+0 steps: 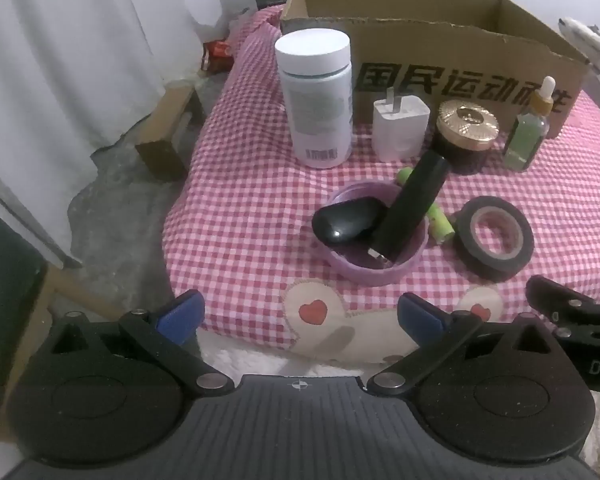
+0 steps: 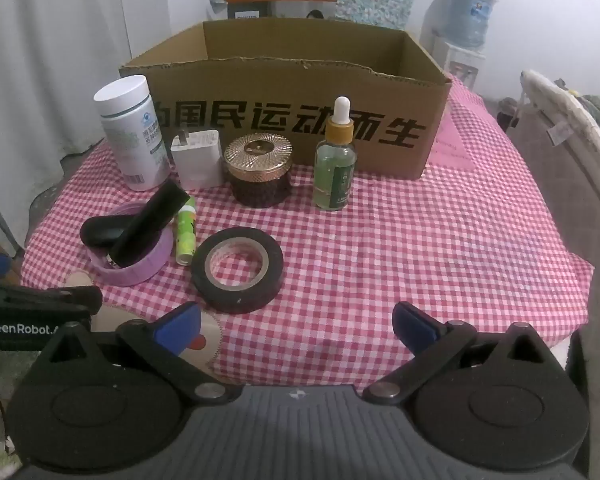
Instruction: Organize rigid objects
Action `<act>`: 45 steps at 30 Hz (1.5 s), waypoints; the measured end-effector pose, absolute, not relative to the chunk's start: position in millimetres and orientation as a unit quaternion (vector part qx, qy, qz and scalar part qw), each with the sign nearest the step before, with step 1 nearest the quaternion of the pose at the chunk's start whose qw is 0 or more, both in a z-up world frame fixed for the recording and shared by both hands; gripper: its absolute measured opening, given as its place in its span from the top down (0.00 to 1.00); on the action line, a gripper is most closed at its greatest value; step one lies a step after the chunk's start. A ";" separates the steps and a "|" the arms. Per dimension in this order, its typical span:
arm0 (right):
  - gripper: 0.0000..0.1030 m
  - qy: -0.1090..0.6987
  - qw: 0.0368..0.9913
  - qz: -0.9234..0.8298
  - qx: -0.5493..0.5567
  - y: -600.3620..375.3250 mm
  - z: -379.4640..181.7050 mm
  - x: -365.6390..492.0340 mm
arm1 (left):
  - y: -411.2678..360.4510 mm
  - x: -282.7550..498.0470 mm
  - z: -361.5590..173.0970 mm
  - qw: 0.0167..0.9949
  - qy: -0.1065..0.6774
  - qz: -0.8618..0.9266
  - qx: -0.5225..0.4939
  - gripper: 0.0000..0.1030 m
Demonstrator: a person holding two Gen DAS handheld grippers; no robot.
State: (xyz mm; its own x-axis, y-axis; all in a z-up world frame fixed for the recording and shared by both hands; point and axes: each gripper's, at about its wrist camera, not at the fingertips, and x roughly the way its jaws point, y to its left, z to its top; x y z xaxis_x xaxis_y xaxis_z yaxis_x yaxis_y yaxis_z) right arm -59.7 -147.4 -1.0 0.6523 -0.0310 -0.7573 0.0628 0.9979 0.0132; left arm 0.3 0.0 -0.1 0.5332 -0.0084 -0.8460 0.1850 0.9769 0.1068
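left gripper [image 1: 300,314] and right gripper [image 2: 296,322] wide apart, empty | tape roll [image 2: 237,270] light, stiff, grippy; pinch across rim | dropper bottle [image 2: 335,176] glass, fragile, slick; take body

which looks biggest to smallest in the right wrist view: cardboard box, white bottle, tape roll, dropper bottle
1. cardboard box
2. tape roll and white bottle look about alike; the tape lies nearer the camera, so unsure
3. dropper bottle

Your left gripper [image 1: 300,316] and right gripper [image 2: 296,322] both tilt downward, jaws fully spread, nothing between the fingers.
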 end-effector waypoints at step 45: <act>0.00 0.415 0.909 -0.023 0.022 -147.2 -2.4 -57.4 | -4.8 2.4 -2.2 0.869 0.481 -0.051 0.100 0.00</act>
State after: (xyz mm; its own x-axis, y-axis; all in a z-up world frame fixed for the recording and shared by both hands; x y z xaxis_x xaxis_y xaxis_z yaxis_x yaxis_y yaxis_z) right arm -57.4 -147.2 -2.4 0.6549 -0.0229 -0.7554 0.0599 0.9980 0.0217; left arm 2.4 -4.8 -2.2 0.5320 0.0072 -0.8467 0.1850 0.9748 0.1246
